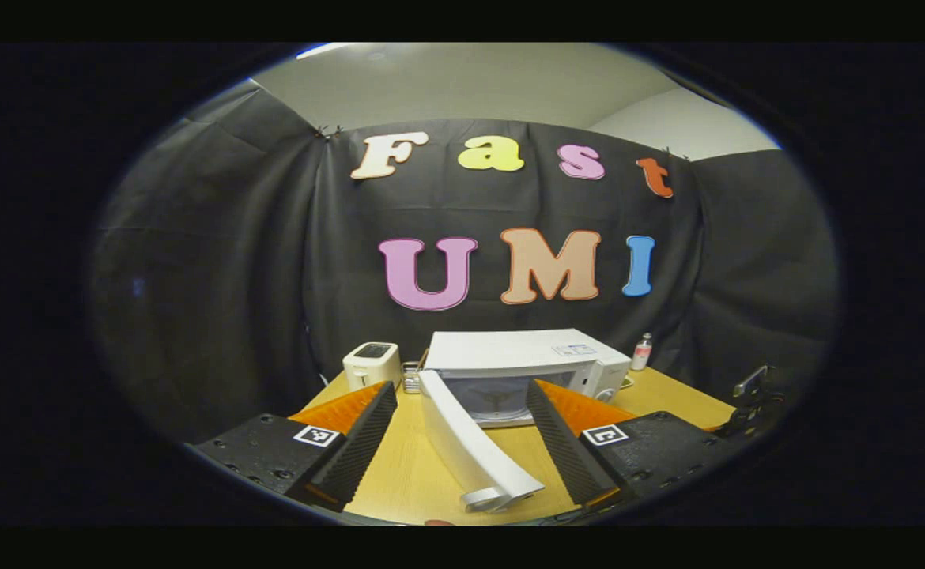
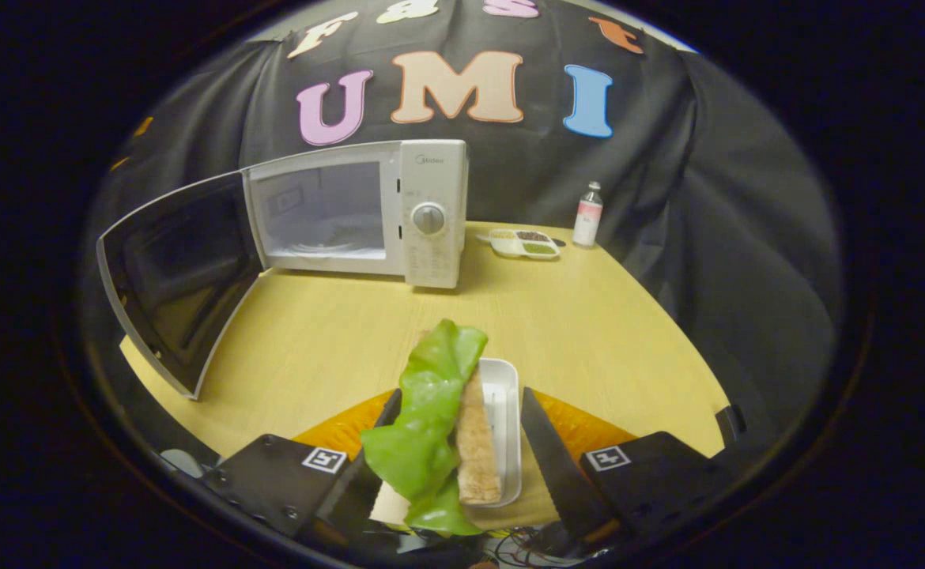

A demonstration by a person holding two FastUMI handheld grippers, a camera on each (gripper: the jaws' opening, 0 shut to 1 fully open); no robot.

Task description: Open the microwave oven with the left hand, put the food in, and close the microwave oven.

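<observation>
We see one white boxy microwave oven [image 2: 399, 213] standing at the far side of a pale wooden table [image 2: 589, 332], its single dark-windowed door [image 2: 174, 280] swung wide open toward the left, so the pale cavity faces us. In the right gripper view, the food is a sandwich of one bright green lettuce leaf [image 2: 427, 411] laid against one tan, crumbed slab of bread or cutlet [image 2: 477, 442], resting on a small white rectangular tray [image 2: 506, 419]. It sits right between the fingers of the right gripper [image 2: 462, 462], its long axis running straight away from us toward the oven. The fingers look spread apart; the left finger seems to touch the food, the right one stands clear of the tray, so we judge this not yet a grip. The open cavity lies ahead and a little left of the food, well apart from it across bare table, so the right hand is the nearer one for carrying it in. In the left gripper view, the left gripper [image 1: 462, 442] is spread open, and the white edge of the open door stands between its fingers without either pressing on it. Farther back we count one small white bottle with a pink band [image 2: 587, 215], one small white divided dish of dark and green fillings [image 2: 522, 243], and one cream-coloured toaster [image 1: 371, 363].
</observation>
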